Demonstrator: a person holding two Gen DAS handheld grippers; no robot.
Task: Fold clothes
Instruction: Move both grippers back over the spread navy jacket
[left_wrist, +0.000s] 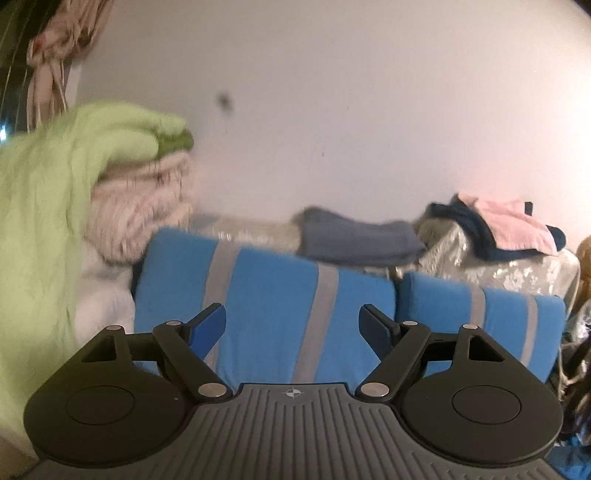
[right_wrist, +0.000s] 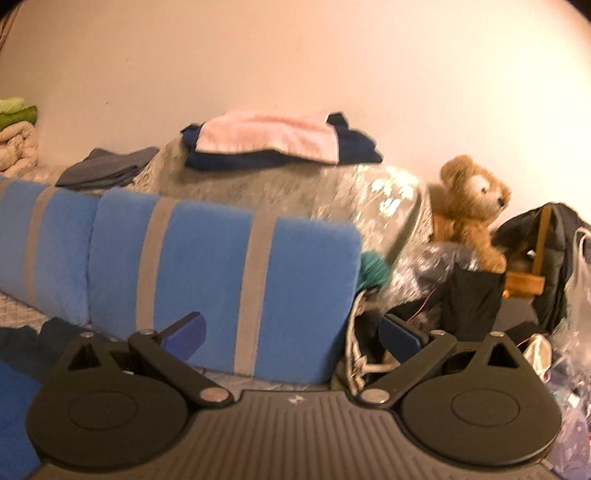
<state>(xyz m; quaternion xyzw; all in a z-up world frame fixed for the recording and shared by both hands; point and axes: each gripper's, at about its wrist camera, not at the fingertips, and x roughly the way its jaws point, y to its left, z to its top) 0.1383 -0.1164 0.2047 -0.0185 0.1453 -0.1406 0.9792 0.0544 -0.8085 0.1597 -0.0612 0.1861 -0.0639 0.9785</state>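
A: Tongs first?

B: Left gripper spread wide, nothing between the jaws. Right gripper same, released and empty. Both hover near the blue cushions.

A: Clothes?

B: Folded ones lie far back on the shiny cover: pink piece atop a navy one, grey one to its left. Dark cloth shows near left, mostly hidden (can't tell if it's folded).

A: Step?

B: Fits between garments, or all done; can't settle it.

A: Containers?

B: Dark bag far right w/ a bear beside it; contents unclear. Green blanket stacked far left.
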